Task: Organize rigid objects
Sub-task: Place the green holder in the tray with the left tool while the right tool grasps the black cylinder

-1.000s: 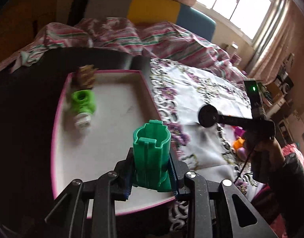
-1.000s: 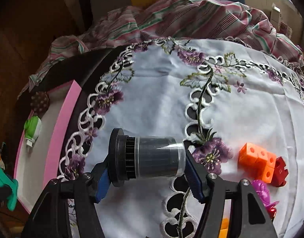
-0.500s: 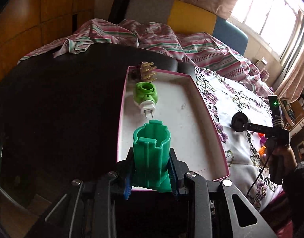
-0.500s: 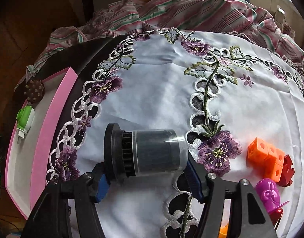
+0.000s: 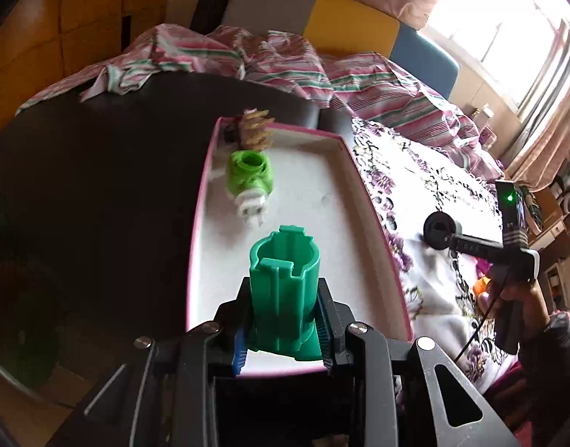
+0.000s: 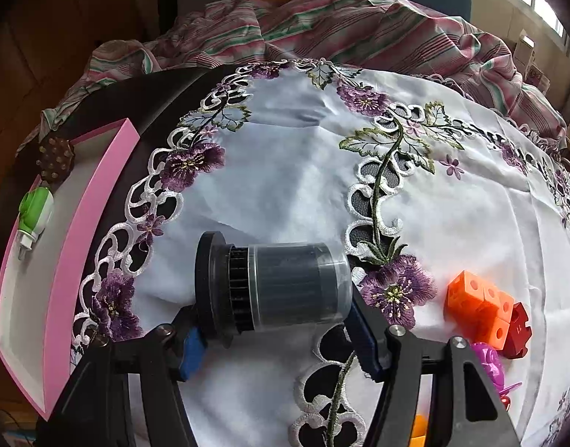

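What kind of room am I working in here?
Probably a lived-in room at home, a living room or bedroom: an embroidered floral tablecloth covers the table, a rumpled striped sheet lies behind it, and a curtained window lights the far corner.

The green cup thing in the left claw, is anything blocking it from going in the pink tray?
Nothing visible blocks it. The green plastic cup hangs over bare white floor in the pink-rimmed tray; the lime plug and brown spiky ball lie farther back.
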Motion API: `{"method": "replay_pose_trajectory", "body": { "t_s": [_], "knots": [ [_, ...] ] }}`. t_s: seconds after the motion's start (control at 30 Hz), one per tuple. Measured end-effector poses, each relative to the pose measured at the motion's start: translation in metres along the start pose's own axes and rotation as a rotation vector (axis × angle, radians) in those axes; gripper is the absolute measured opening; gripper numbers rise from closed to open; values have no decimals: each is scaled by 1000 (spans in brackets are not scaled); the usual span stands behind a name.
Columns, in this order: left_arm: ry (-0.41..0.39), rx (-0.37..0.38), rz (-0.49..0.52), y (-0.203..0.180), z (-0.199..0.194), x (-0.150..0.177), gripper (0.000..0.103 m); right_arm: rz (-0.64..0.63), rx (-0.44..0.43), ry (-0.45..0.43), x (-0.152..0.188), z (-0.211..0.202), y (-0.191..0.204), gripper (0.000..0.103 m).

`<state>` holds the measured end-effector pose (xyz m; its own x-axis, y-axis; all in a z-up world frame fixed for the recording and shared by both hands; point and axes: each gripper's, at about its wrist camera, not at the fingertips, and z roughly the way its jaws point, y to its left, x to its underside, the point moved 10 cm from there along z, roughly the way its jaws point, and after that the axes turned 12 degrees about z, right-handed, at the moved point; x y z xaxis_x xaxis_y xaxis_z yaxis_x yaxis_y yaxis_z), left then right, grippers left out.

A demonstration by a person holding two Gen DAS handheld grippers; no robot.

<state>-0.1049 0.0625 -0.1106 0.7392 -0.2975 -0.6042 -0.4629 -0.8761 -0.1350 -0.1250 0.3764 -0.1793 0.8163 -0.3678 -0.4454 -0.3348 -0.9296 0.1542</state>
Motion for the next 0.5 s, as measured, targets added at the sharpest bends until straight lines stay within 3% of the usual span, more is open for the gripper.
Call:
{"method": "replay_pose_trajectory", "body": {
  "t_s": [0.2, 0.5],
  "knots": [
    [4, 84, -18, -11, 27, -39, 31, -2, -1, 3, -1, 1, 0, 65],
    [21, 62, 31, -14, 91, -99, 31, -14, -7, 10, -2, 3, 1, 65]
  ]
}}
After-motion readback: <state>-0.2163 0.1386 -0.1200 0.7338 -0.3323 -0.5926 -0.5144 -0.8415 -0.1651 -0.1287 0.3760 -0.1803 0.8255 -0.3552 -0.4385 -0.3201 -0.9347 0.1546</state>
